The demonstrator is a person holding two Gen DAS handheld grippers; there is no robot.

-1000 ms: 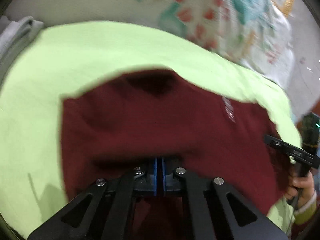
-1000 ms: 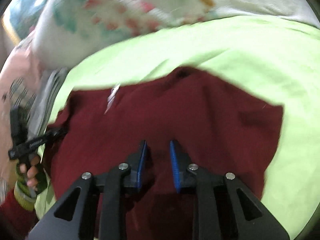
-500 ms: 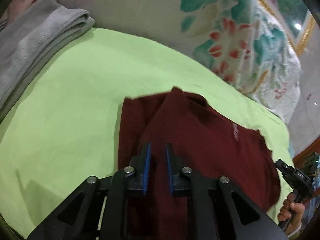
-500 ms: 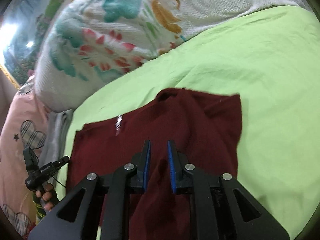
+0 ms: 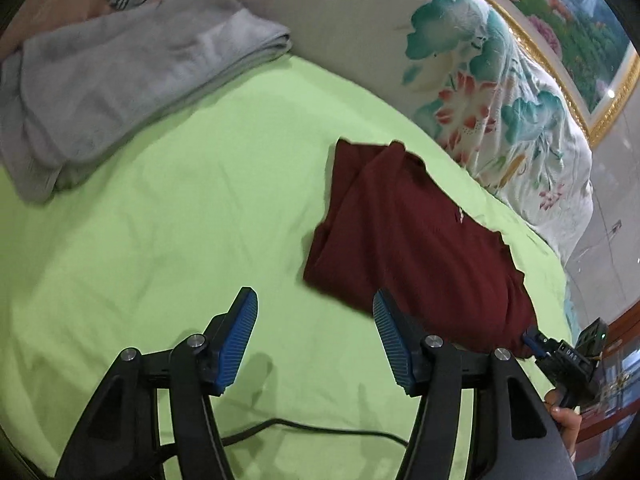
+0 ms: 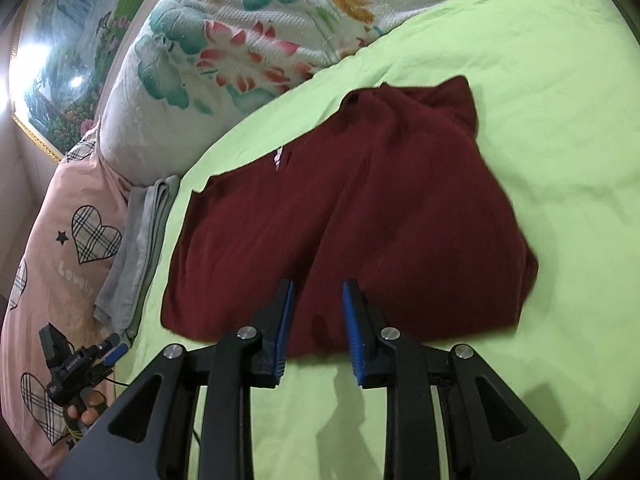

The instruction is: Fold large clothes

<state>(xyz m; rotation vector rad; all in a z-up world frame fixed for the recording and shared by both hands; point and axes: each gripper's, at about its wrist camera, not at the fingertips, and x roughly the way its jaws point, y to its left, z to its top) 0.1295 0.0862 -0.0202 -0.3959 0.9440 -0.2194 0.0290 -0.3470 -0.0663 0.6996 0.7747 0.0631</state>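
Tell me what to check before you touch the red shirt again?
1. Left tool open, empty (its jaws have just been opening): ok.
2. Right tool open, pinching nothing: ok.
3. Red shirt lying on the green sheet, folded over: ok.
4. Fold neat and square: not ok, edges bunched.
5. Grey towel apart from the shirt: ok.
6. Black cable clear of the shirt: ok.

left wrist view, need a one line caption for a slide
Left gripper, fingers just opened and empty, over a green sheet beside a folded dark red garment, grey towel behind.
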